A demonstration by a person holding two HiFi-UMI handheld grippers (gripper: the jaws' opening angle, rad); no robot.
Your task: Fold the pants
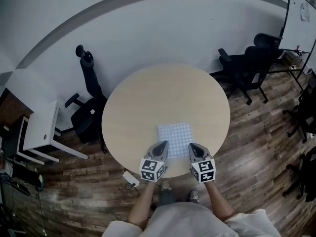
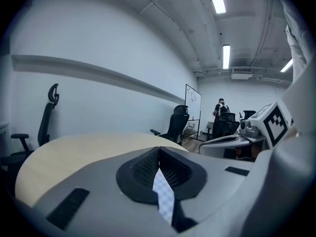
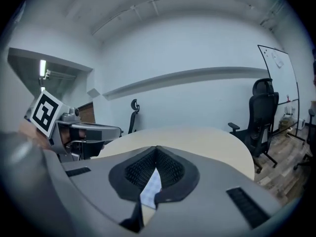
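Head view, looking steeply down: the dark plank floor point(image 1: 256, 147) fills most of the frame, with a pale wall curving across the top. In the middle stands a round worktop point(image 1: 163, 93) of light wood, bare apart from the cloth. A white desk point(image 1: 42, 127) sits at the left edge, a black office chair point(image 1: 89, 107) is between it and the worktop, and more black chairs point(image 1: 247, 65) are grouped in the upper right below a whiteboard point(image 1: 301, 19).

The pants point(image 1: 175, 138) lie on the worktop's near side, just below the centre of the frame. They are folded into a compact, nearly square packet of pale blue-and-white check, with straight edges and a flat top. The packet's near edge runs down to the two claws.

The left claw point(image 1: 161, 147) meets the near left corner and the right claw point(image 1: 193, 148) meets the near right corner, the two side by side and close together at the worktop's rim.

In the left gripper view, the left claw point(image 2: 159, 154) has its jaws pressed together, with a strip of the checked pants point(image 2: 164, 196) pinched between the ribbed black pads and trailing toward the bottom of the frame. In the right gripper view, the right claw point(image 3: 157, 154) is clamped the same way, a sliver of the pants point(image 3: 150, 189) caught between its pads.
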